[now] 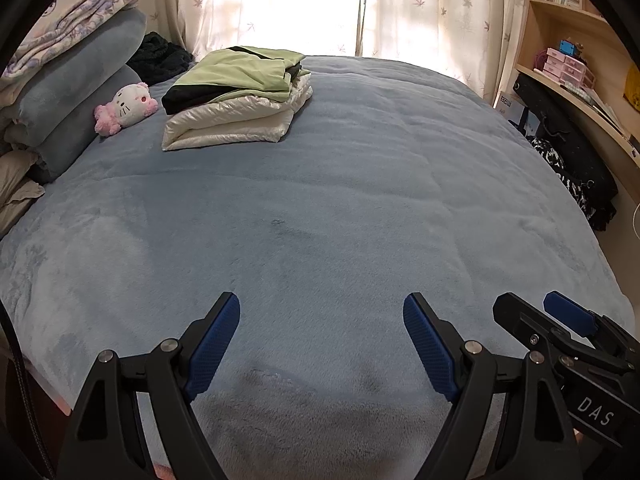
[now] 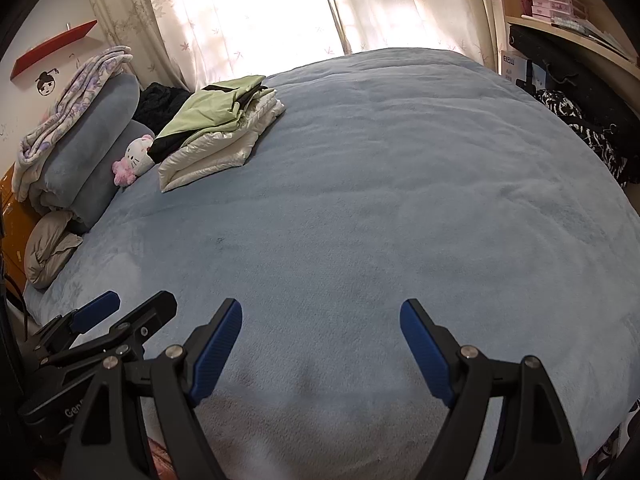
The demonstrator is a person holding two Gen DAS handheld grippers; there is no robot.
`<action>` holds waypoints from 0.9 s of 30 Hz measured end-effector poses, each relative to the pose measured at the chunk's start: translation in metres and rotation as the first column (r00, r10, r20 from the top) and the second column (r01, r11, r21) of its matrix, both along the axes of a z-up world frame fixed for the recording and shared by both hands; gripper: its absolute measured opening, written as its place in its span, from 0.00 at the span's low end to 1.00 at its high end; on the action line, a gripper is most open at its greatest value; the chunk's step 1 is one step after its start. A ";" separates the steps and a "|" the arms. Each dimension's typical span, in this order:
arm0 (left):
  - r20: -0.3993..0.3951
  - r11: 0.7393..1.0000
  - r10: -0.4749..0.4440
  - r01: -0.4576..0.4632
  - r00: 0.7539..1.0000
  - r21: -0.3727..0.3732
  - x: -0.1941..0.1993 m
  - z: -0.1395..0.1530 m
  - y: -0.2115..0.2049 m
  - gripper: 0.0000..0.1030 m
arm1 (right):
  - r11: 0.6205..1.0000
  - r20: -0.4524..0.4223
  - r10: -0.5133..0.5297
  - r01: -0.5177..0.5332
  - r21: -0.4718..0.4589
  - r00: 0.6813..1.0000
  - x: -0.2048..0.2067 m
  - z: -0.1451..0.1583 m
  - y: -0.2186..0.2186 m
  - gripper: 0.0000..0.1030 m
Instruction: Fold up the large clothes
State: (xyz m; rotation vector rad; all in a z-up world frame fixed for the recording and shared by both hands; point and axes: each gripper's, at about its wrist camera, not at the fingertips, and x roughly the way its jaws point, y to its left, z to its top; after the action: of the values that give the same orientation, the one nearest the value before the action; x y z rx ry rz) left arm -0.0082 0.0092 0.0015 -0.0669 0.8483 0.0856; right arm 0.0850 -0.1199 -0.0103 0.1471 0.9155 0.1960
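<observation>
A folded green and black garment (image 1: 236,74) lies on top of a folded shiny white jacket (image 1: 236,124) at the far left of the blue bed cover (image 1: 340,200). The same stack shows in the right wrist view, green (image 2: 212,112) on white (image 2: 216,156). My left gripper (image 1: 322,320) is open and empty, low over the near edge of the bed. My right gripper (image 2: 320,324) is open and empty beside it. Each gripper shows at the edge of the other's view: the right one (image 1: 568,320) and the left one (image 2: 120,312).
Rolled blue bedding (image 1: 80,92), a floral blanket (image 1: 76,20), a plush cat toy (image 1: 128,108) and a dark bundle (image 1: 160,58) line the left side. Curtains (image 1: 280,4) hang behind the bed. Shelves (image 1: 576,52) and a black bag (image 1: 568,136) stand on the right.
</observation>
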 end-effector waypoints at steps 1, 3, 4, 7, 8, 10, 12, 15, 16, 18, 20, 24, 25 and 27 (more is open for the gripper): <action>-0.001 1.000 0.000 0.000 1.000 0.000 -0.001 0.000 0.000 0.80 | 1.000 -0.001 0.001 -0.001 0.000 1.000 0.000 0.000 0.000 0.79; -0.001 1.000 0.001 -0.001 1.000 -0.001 -0.001 0.000 0.000 0.80 | 1.000 0.000 0.001 -0.001 -0.001 1.000 0.000 0.000 0.000 0.80; -0.001 1.000 0.001 -0.001 1.000 0.000 -0.001 0.000 -0.001 0.80 | 1.000 0.001 0.001 -0.001 -0.001 1.000 0.000 0.000 -0.001 0.80; 0.000 1.000 0.002 -0.002 1.000 0.001 -0.001 0.000 -0.001 0.80 | 1.000 0.000 0.002 -0.002 0.001 1.000 0.000 0.000 -0.001 0.79; 0.000 1.000 0.003 -0.003 1.000 0.001 -0.002 0.001 -0.001 0.80 | 1.000 0.000 0.002 -0.002 0.000 1.000 0.000 0.000 -0.001 0.79; 0.000 1.000 0.006 -0.006 1.000 0.002 -0.003 0.001 -0.002 0.80 | 1.000 0.001 0.002 -0.002 0.000 1.000 0.000 0.000 -0.001 0.79; 0.001 1.000 0.007 -0.007 1.000 0.003 -0.003 0.001 -0.002 0.80 | 1.000 0.000 0.003 -0.003 0.000 1.000 0.000 0.000 -0.002 0.79; 0.001 1.000 0.009 -0.009 1.000 0.005 -0.004 0.001 -0.003 0.80 | 1.000 0.000 0.002 -0.002 0.000 1.000 0.000 0.000 -0.002 0.80; 0.001 1.000 0.009 -0.009 1.000 0.005 -0.004 0.002 -0.003 0.80 | 1.000 0.000 0.002 -0.002 0.001 1.000 0.000 0.000 -0.002 0.79; 0.001 1.000 0.009 -0.009 1.000 0.005 -0.004 0.001 -0.003 0.80 | 1.000 0.000 0.003 -0.003 0.001 1.000 0.000 -0.001 -0.002 0.79; 0.001 1.000 0.009 -0.009 1.000 0.006 -0.004 0.001 -0.003 0.80 | 1.000 -0.001 0.002 -0.002 0.002 1.000 0.000 0.000 -0.002 0.79; 0.002 1.000 0.009 -0.009 1.000 0.006 -0.004 0.001 -0.002 0.80 | 1.000 0.000 0.001 -0.001 0.003 1.000 0.000 0.001 -0.002 0.79; 0.001 1.000 0.008 -0.008 1.000 0.006 -0.004 0.001 -0.002 0.80 | 1.000 0.000 0.001 -0.001 0.003 1.000 0.000 0.001 -0.002 0.79; 0.002 1.000 0.009 -0.009 1.000 0.007 -0.004 0.002 -0.003 0.80 | 1.000 0.000 0.001 -0.001 0.002 1.000 0.000 0.001 -0.002 0.79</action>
State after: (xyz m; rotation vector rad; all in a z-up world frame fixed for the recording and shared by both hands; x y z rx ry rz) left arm -0.0126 0.0065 0.0032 -0.0638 0.8462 0.0969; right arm 0.0845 -0.1217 -0.0096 0.1488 0.9155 0.1982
